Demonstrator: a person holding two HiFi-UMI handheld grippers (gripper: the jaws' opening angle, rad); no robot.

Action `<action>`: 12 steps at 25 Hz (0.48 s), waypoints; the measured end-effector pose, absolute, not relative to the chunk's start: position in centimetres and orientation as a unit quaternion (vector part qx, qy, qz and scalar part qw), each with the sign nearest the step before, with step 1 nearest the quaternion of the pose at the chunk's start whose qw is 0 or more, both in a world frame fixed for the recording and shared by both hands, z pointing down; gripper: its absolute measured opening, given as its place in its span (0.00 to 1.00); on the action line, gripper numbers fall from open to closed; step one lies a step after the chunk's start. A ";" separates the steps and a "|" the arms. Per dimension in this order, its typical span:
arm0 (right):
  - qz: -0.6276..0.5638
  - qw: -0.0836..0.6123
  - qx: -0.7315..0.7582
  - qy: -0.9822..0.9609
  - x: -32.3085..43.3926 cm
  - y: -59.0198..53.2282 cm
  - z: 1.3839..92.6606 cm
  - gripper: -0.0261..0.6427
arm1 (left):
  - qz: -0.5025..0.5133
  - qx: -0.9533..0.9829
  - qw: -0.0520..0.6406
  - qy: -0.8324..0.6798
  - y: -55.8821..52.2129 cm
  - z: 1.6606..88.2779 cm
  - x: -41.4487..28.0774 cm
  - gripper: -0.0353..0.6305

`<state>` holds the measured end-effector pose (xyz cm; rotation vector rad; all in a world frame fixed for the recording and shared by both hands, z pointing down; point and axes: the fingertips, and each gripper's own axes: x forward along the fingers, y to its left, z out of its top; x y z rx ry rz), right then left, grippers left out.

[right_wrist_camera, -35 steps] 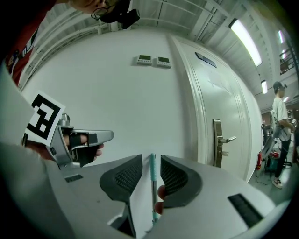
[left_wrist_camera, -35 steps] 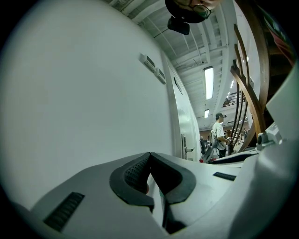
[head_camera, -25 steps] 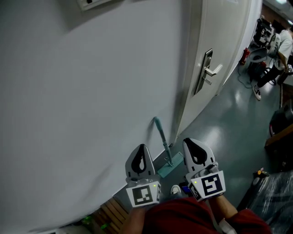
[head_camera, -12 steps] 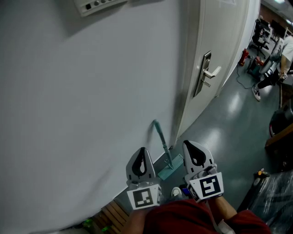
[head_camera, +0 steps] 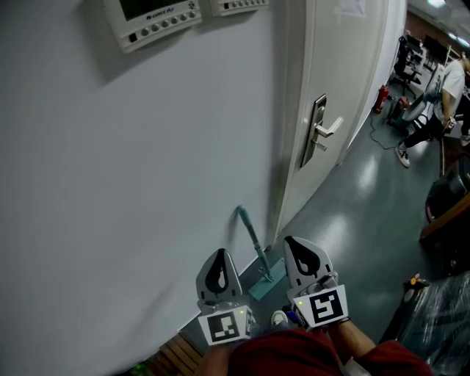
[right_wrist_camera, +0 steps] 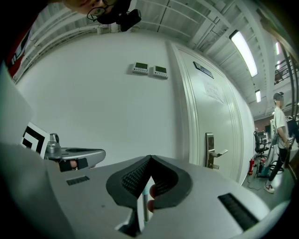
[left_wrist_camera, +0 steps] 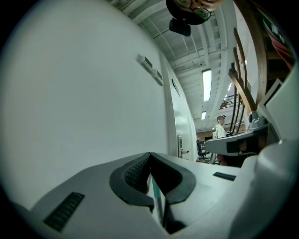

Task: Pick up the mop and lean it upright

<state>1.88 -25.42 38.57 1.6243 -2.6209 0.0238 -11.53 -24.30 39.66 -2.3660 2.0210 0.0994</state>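
The mop stands leaning against the white wall, its teal handle (head_camera: 250, 236) slanting up from the flat teal head (head_camera: 267, 277) on the floor beside the door frame. My left gripper (head_camera: 219, 253) is shut and empty, just left of the mop and nearer to me. On the mop's other side my right gripper (head_camera: 293, 242) is also shut on nothing. In the left gripper view the tips (left_wrist_camera: 150, 154) meet, and the teal handle (left_wrist_camera: 155, 198) shows through the hollow behind them. The right gripper view shows the same closed tips (right_wrist_camera: 150, 158).
A white door with a metal lever handle (head_camera: 322, 134) stands right of the mop. Wall control panels (head_camera: 150, 17) hang high on the wall. A seated person (head_camera: 446, 82) is far down the room. Wooden slats (head_camera: 175, 351) and a dark wrapped bundle (head_camera: 439, 308) lie near my feet.
Both grippers have dropped lower in the head view and drawn back from the mop. The view has tilted up, bringing the wall panels in. The mop has not moved.
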 end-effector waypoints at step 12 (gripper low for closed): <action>0.002 0.029 0.528 -0.849 1.9 -25.6 38.6 0.06 | 0.036 -0.764 0.017 0.644 -24.2 39.1 -11.3 0.07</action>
